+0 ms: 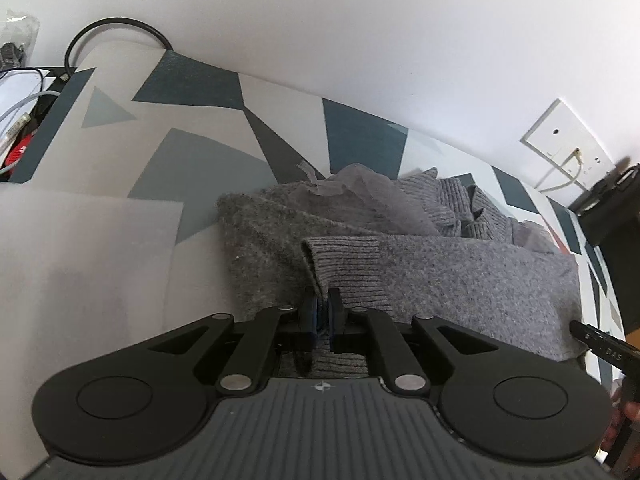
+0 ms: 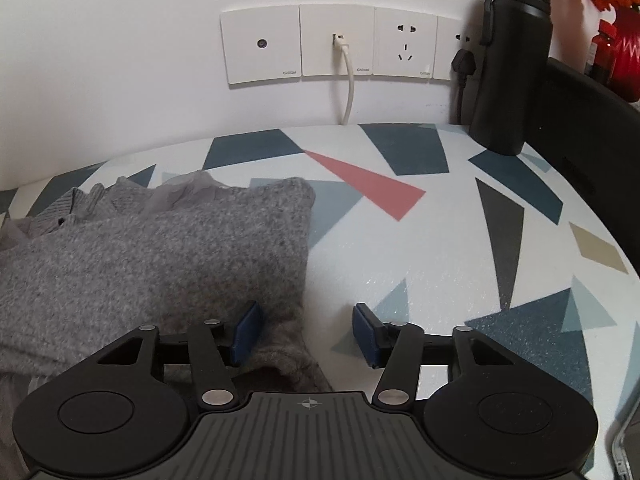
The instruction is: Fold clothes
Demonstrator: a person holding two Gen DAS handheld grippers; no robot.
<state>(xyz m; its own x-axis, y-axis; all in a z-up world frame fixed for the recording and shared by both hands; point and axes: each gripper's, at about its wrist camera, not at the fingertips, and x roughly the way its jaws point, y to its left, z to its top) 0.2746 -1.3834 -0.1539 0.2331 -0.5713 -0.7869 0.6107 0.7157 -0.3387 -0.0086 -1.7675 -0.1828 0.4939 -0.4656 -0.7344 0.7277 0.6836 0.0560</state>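
My left gripper (image 1: pixel 323 312) pinches the sweater's ribbed cuff (image 1: pixel 348 272) thinly; it may slip. My right gripper (image 2: pixel 306 334) stands released astride the sweater (image 2: pixel 160 248) edge.

White wall (image 2: pixel 120 60), socket plates (image 2: pixel 336 42), table in geometric-patterned cloth (image 2: pixel 440 248), black bottle (image 2: pixel 512 60)

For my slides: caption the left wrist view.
Left gripper pinches the ribbed cuff of a grey sweater on the patterned table.
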